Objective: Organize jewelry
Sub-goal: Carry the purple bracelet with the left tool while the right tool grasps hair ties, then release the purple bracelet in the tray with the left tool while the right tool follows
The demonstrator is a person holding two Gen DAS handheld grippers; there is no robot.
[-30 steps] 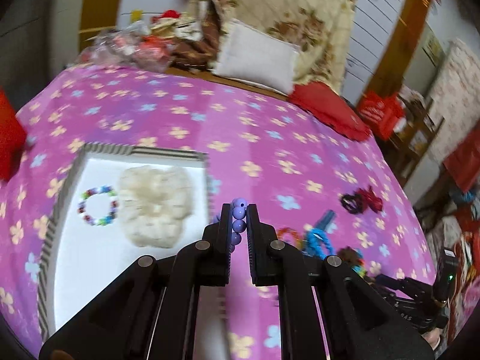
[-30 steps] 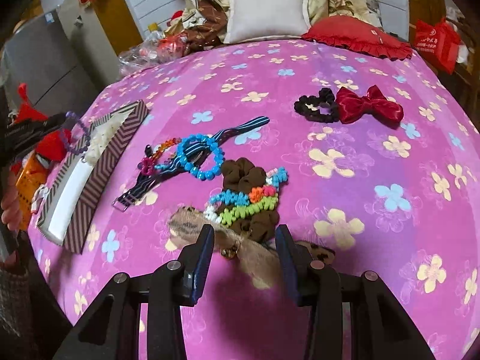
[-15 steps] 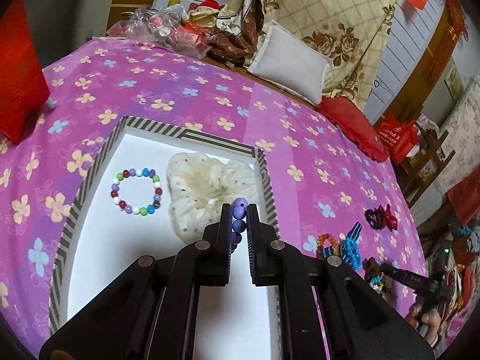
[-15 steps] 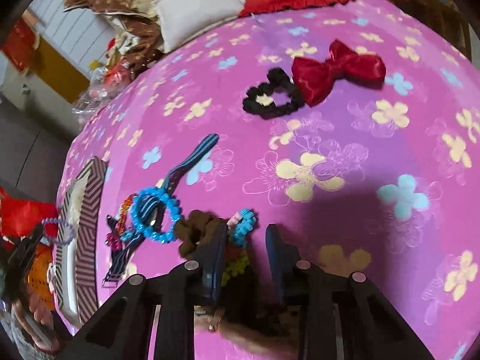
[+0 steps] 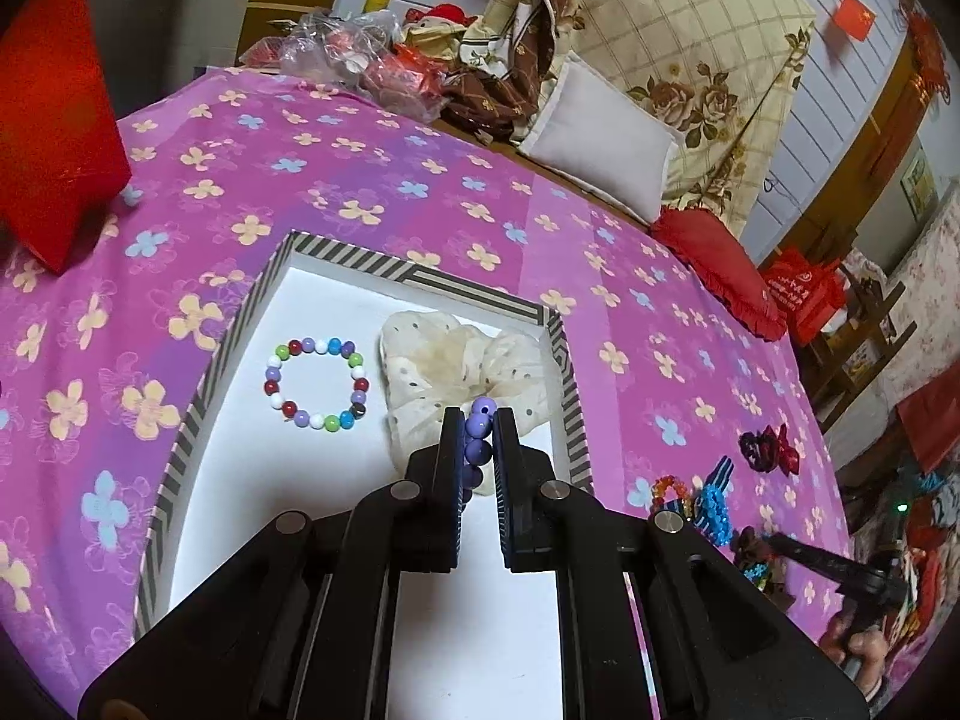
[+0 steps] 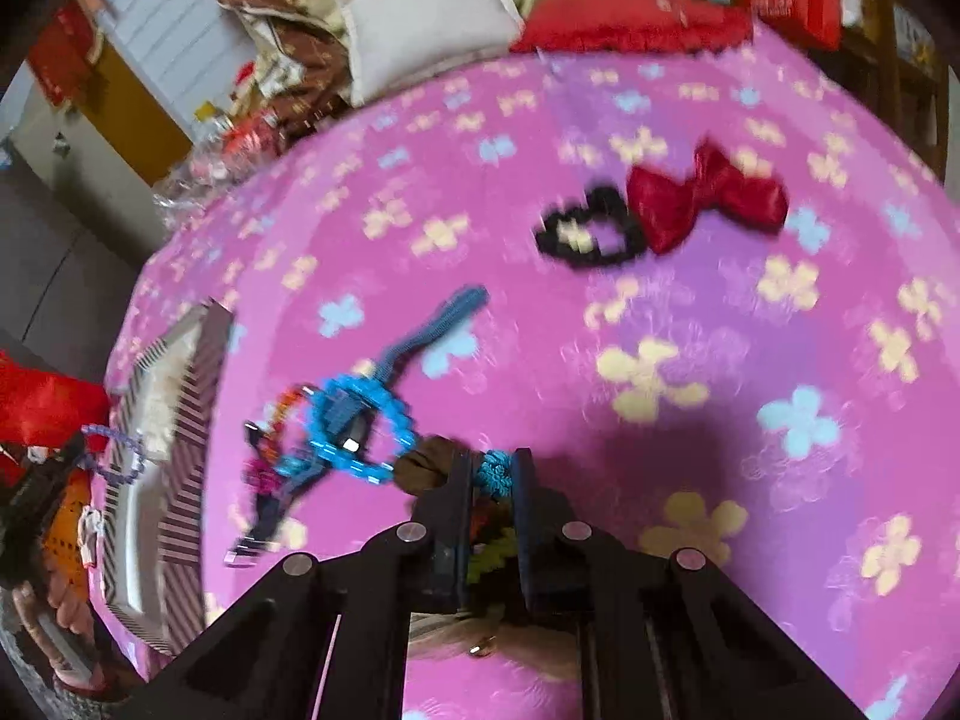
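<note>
My left gripper is shut on a purple bead bracelet and holds it above the striped-rim white tray. In the tray lie a multicoloured bead bracelet and a cream scrunchie. My right gripper is shut on a colourful zigzag hair tie over a brown scrunchie on the pink floral cloth. A blue bead bracelet and a dark blue band lie to its left. The left gripper with the purple bracelet shows at the right wrist view's left edge.
A red bow and a black scrunchie lie farther back on the cloth. Pillows and plastic bags line the far edge. A red bag stands at the left.
My left gripper moved left over the tray with the purple bracelet. My right gripper moved forward and closed on the colourful hair tie.
</note>
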